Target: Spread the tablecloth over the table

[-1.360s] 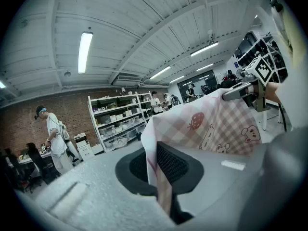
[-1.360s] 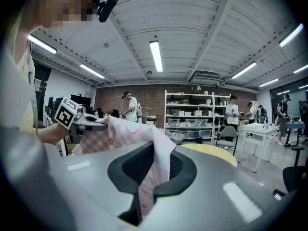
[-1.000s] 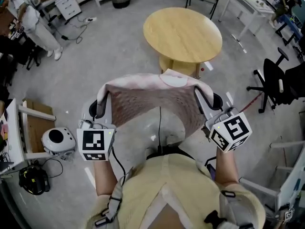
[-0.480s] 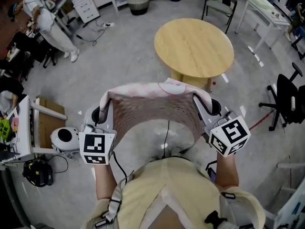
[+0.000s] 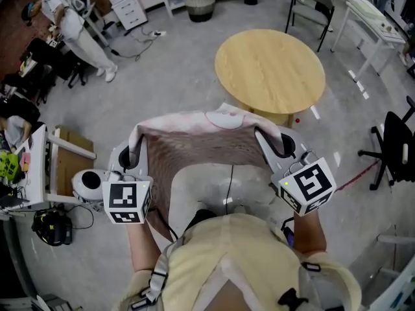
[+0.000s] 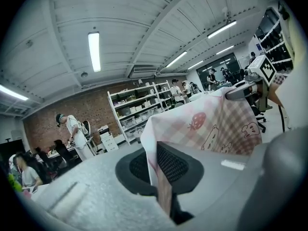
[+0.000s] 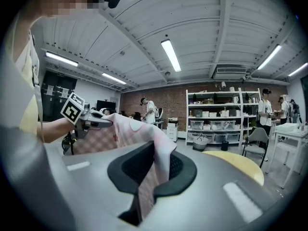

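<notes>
A pink checked tablecloth (image 5: 201, 149) with strawberry and bear prints hangs stretched between my two grippers, in front of my chest. My left gripper (image 5: 137, 149) is shut on its left corner; the cloth (image 6: 202, 129) runs up out of the pinched black pads (image 6: 179, 163). My right gripper (image 5: 267, 140) is shut on the right corner, where the cloth (image 7: 156, 150) folds over the pads (image 7: 134, 165). The round wooden table (image 5: 269, 70) stands bare ahead of the cloth and a little right, and shows as a yellow top (image 7: 236, 161) in the right gripper view.
A white round device (image 5: 85, 183) and a wooden-legged bench (image 5: 45, 167) sit on the floor at my left. A person in white (image 5: 74, 21) stands far left by drawers. Office chairs (image 5: 392, 141) are at the right, shelving (image 7: 221, 112) along the brick wall.
The table and the floor have shifted right and lower in the head view, and the person in white shows more fully. Both grippers keep their hold on the stretched cloth.
</notes>
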A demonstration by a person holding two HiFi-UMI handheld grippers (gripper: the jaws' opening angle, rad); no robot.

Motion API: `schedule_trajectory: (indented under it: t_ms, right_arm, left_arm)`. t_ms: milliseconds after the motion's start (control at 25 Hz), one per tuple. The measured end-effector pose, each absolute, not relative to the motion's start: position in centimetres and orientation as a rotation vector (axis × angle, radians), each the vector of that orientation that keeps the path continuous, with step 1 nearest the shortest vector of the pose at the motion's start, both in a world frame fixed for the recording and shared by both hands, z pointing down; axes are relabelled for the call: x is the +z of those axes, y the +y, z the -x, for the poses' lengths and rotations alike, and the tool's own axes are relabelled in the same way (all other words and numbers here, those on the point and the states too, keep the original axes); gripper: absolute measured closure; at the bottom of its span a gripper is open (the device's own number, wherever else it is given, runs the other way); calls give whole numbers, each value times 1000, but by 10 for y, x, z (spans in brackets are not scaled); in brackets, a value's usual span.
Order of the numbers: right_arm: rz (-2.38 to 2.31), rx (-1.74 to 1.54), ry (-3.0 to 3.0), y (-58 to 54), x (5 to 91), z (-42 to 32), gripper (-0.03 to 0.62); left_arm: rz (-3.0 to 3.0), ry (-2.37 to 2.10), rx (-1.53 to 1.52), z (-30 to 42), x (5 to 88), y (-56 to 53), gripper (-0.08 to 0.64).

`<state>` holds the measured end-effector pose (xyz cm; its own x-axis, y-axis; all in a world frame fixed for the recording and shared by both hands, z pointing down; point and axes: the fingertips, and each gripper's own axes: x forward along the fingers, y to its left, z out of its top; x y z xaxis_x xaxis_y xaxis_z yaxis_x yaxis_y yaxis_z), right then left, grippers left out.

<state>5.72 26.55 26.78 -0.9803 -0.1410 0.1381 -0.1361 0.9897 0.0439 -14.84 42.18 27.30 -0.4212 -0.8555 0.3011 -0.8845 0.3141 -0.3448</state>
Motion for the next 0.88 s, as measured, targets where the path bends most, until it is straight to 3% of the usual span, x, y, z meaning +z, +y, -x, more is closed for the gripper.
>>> schedule_trajectory:
  t_ms: [280,880]
  right_arm:
    - [-261,-30,-2976,243,271,-55,581]
    - [-516,-21,-2859,166,273,20,581]
  left_arm:
    - [-1728,-2477,777,158,274,387,554]
    - [-2086,-2250,687,266,284,244,554]
